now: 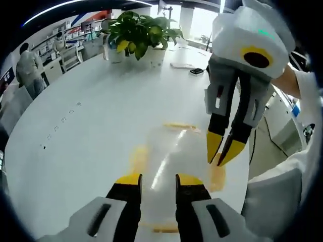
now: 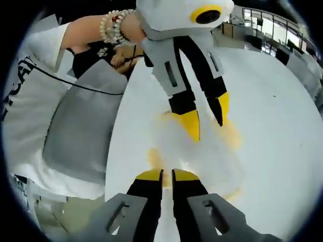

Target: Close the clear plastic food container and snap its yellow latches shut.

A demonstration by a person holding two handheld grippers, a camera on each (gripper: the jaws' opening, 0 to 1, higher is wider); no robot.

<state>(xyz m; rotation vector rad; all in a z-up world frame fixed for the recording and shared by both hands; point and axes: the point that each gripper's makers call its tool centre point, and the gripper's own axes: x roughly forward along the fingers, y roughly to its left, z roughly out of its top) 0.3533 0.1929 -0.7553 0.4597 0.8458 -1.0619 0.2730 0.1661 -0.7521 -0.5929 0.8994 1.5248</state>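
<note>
The clear plastic container [image 1: 169,151] lies on the white table [image 1: 91,116], blurred, with yellow latches on its sides [image 1: 138,159]. My left gripper [image 1: 159,180] hovers open just above its near part, its jaws a lid's width apart. My right gripper [image 1: 223,151] comes down from the upper right with its yellow tips together, right above the latch on the right side [image 1: 217,176]. In the right gripper view, my right gripper [image 2: 167,175] is shut just short of a yellow latch [image 2: 154,157]. There the left gripper [image 2: 206,118] hangs open over the container [image 2: 207,161].
A potted plant [image 1: 139,33] and a dark phone [image 1: 197,71] stand at the table's far side. A person [image 1: 30,65] stands by shelves at the far left. The holder's white shirt and a grey cloth [image 2: 83,126] are close on the left of the right gripper view.
</note>
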